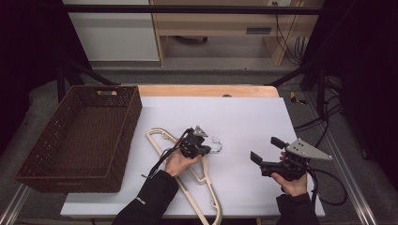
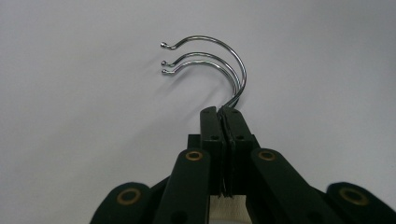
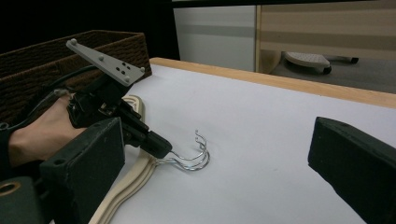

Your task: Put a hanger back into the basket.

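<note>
Left gripper point(image 2: 223, 112) jaws clamped on hanger hooks point(image 2: 210, 65), grip thin; stacked hangers point(image 1: 187, 173) could fan apart or slip when lifted. Right gripper point(image 1: 265, 151) jaws apart, idle.

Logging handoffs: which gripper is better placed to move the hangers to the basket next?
Left. The left gripper is already shut on the hangers at the neck below their metal hooks, on the basket side. The right gripper is open, holding nothing.
</note>
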A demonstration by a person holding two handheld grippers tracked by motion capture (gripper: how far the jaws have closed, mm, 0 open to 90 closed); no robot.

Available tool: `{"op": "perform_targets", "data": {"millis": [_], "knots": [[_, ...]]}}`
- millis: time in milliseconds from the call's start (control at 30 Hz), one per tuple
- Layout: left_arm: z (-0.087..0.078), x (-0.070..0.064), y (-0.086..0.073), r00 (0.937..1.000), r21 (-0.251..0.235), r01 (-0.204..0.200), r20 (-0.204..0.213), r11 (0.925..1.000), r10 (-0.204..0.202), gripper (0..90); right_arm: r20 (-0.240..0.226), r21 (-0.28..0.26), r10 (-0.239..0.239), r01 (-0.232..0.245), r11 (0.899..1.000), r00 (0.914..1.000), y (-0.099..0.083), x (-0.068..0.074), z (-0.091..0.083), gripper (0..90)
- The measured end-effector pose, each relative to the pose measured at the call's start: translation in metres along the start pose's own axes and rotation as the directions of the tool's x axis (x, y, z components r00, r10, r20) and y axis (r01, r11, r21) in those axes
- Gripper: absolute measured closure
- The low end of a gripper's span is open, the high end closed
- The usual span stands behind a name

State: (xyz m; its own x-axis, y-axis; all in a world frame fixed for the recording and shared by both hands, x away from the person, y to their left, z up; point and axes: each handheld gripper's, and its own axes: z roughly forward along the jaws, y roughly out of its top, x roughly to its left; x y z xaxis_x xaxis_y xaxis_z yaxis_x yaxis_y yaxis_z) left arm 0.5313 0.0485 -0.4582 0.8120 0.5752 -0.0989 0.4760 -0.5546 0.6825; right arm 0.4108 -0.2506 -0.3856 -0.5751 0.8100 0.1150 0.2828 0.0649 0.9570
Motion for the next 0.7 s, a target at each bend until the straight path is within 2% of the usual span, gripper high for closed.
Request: {"op": "perform_targets", "data": {"millis": [233,367,400,533,567,667,700], "knots": [[-0.012,-0.004,0.002,0.9997,-0.035,-0.017,-0.017,0.9992,0.017,88.4,-0.012,0.006,0.008,-0.007,1.000,0.9999,0.000,0.003,0.003,5.7],[-0.024,-0.008,0.004,0.9995,-0.061,-0.026,-0.019,0.9978,0.025,88.5,-0.035,0.027,0.018,-0.017,0.999,0.9992,-0.002,0.008,0.009,6.7],[-0.031,-0.010,0.005,0.9995,-0.080,-0.023,-0.025,0.9966,0.021,88.5,-0.053,0.036,0.021,-0.019,0.999,0.9984,-0.003,0.012,0.015,7.3],[-0.043,-0.012,0.005,0.9994,-0.114,-0.028,-0.025,0.9931,0.025,88.5,-0.074,0.059,0.035,-0.030,0.998,0.9966,-0.004,0.020,0.022,7.8],[-0.047,-0.013,0.005,0.9993,-0.124,-0.029,-0.026,0.9918,0.026,88.5,-0.097,0.071,0.042,-0.035,0.997,0.9944,-0.005,0.027,0.028,8.3],[-0.055,-0.014,0.004,0.9990,-0.133,-0.036,-0.031,0.9904,0.032,88.6,-0.115,0.087,0.047,-0.037,0.996,0.9923,-0.005,0.033,0.033,8.6],[-0.059,-0.014,0.003,0.9992,-0.144,-0.033,-0.028,0.9891,0.029,88.5,-0.137,0.100,0.054,-0.040,0.994,0.9891,-0.006,0.040,0.038,9.6]]}}
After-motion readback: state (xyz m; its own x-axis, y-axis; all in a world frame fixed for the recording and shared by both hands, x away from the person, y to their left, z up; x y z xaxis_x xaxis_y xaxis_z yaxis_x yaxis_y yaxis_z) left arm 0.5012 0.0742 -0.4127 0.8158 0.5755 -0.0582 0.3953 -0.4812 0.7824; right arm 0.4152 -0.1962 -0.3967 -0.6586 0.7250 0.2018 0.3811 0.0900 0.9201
